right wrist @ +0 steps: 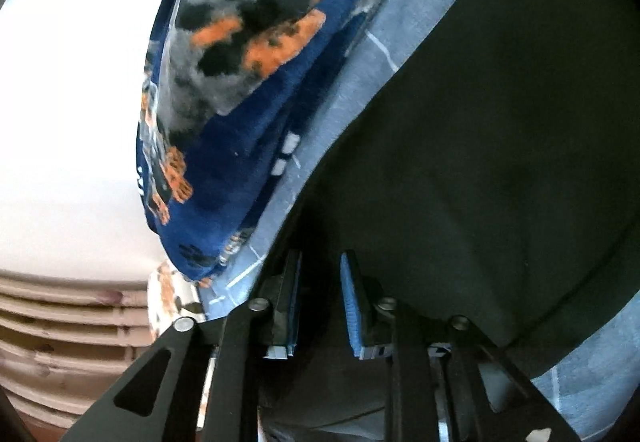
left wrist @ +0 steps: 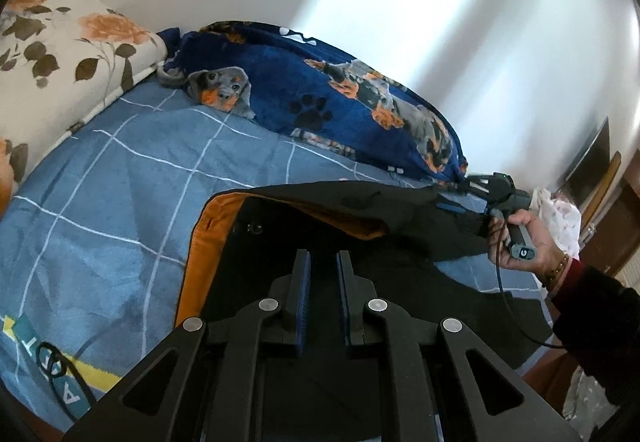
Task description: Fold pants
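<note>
the black pants (left wrist: 360,226) lie on the bed's blue checked sheet (left wrist: 120,169), one part turned back to show an orange lining (left wrist: 208,226). the left gripper (left wrist: 323,262) has its fingers drawn close together over the dark cloth; whether they pinch it i cannot tell. the right gripper (right wrist: 319,266), held in a hand (left wrist: 520,238), sits at the far edge of the pants beside the dog-print blanket (left wrist: 320,93), fingers slightly apart with black cloth between them.
</note>
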`<state>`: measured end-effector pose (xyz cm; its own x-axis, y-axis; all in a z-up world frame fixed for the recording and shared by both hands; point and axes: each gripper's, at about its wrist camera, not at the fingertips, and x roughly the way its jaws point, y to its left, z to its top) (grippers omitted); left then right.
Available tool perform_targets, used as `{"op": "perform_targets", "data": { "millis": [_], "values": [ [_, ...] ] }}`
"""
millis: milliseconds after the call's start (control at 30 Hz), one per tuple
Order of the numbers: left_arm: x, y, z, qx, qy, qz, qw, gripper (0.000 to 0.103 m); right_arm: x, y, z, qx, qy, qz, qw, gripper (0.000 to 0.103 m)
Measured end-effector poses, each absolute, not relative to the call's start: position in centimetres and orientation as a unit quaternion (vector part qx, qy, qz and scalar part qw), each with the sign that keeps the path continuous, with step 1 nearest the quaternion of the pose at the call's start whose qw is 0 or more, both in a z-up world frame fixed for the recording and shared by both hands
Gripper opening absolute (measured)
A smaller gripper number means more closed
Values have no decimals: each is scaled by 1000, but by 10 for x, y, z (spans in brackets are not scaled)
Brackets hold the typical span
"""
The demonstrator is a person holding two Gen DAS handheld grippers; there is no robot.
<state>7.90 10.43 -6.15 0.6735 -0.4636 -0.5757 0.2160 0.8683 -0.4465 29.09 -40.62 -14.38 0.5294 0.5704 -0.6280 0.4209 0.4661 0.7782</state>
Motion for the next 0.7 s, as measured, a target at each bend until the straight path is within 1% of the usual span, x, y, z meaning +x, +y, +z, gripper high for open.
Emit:
{"op": "perform_targets", "data": {
  "millis": [33, 67, 100, 167, 267, 300, 333, 367, 400, 433, 500, 533, 567, 600, 700],
  "values": [
    [80, 104, -61, -174, 356, -188, 899, 13, 287, -410, -143, 530, 476, 56, 700, 57],
    [80, 104, -62, -175, 355, -187, 899, 13, 288, -413, -144, 547, 467, 57, 692, 70],
    [81, 104, -62, -176, 356, -187, 898, 13, 288, -416, -145, 566, 457, 53, 684, 88],
    [81, 103, -64, -175, 357, -186, 899, 13, 292, -419, -144, 589, 444, 44, 674, 90],
    [83, 102, -67, -177, 365, -186, 895, 13, 306, -412, -139, 556, 464, 36, 688, 81],
    [84, 102, -69, -179, 367, -186, 894, 13, 314, -406, -137, 536, 475, 38, 697, 67],
    [86, 102, -70, -183, 369, -185, 892, 13, 318, -402, -138, 524, 488, 41, 697, 47],
    [87, 102, -71, -187, 372, -186, 890, 13, 322, -397, -141, 514, 504, 42, 693, 35],
    [89, 103, -72, -196, 376, -189, 886, 13, 326, -393, -145, 506, 520, 41, 687, 13],
    [91, 104, -73, -207, 378, -194, 881, 13, 327, -390, -147, 496, 530, 34, 687, 11],
    [90, 107, -73, -225, 376, -205, 875, 14, 324, -386, -140, 472, 523, 37, 709, 8],
    [90, 108, -72, -231, 373, -210, 874, 15, 319, -384, -134, 460, 513, 44, 723, 8],
    [90, 109, -72, -235, 373, -215, 872, 20, 314, -383, -129, 456, 505, 50, 731, 8],
    [90, 111, -75, -241, 380, -215, 867, 22, 301, -383, -123, 463, 489, 60, 737, 8],
    [91, 117, -85, -264, 398, -216, 852, 22, 265, -384, -110, 477, 462, 83, 743, 7]
  ]
}}
